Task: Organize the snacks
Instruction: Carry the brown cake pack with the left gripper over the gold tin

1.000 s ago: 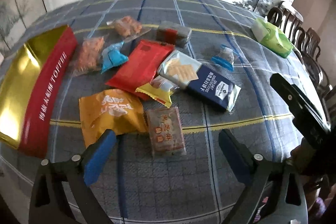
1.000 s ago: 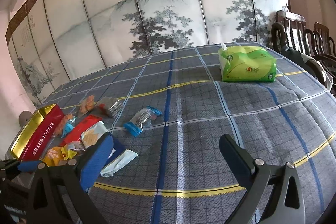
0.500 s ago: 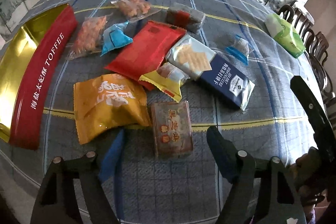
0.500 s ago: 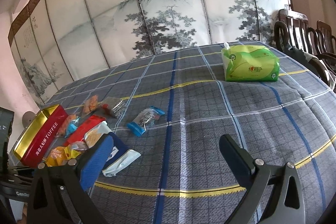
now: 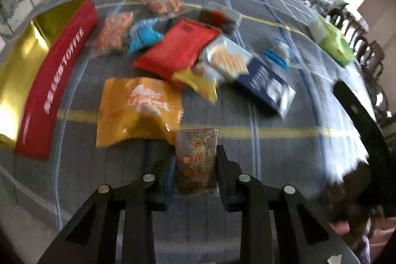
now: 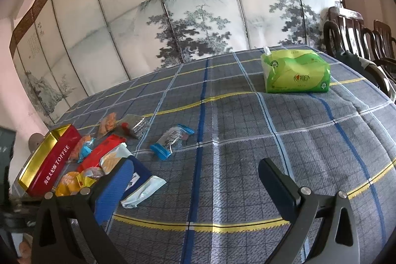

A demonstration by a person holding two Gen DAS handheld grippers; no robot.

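Observation:
A brown sesame snack packet (image 5: 195,145) lies on the checked tablecloth (image 5: 272,165) at the near edge of the snack pile. My left gripper (image 5: 195,165) is closing its jaws, with the packet between them and both pads against its sides. Beyond it lie an orange packet (image 5: 136,108), a red packet (image 5: 178,48), a small yellow packet (image 5: 198,83) and a blue cracker pack (image 5: 262,83). The open red and gold toffee tin (image 5: 57,81) stands at the left. My right gripper (image 6: 195,165) hovers open over bare cloth with nothing between its fingers.
A green tissue pack (image 6: 297,71) sits at the far right of the table, with dark wooden chairs (image 6: 356,34) behind it. A small blue-ended packet (image 6: 170,140) lies apart from the pile. A painted folding screen (image 6: 198,16) stands behind the table.
The left gripper's jaws came together from wide open onto the sides of the brown packet, and the packet now sits closer in view. The right gripper's view is unchanged.

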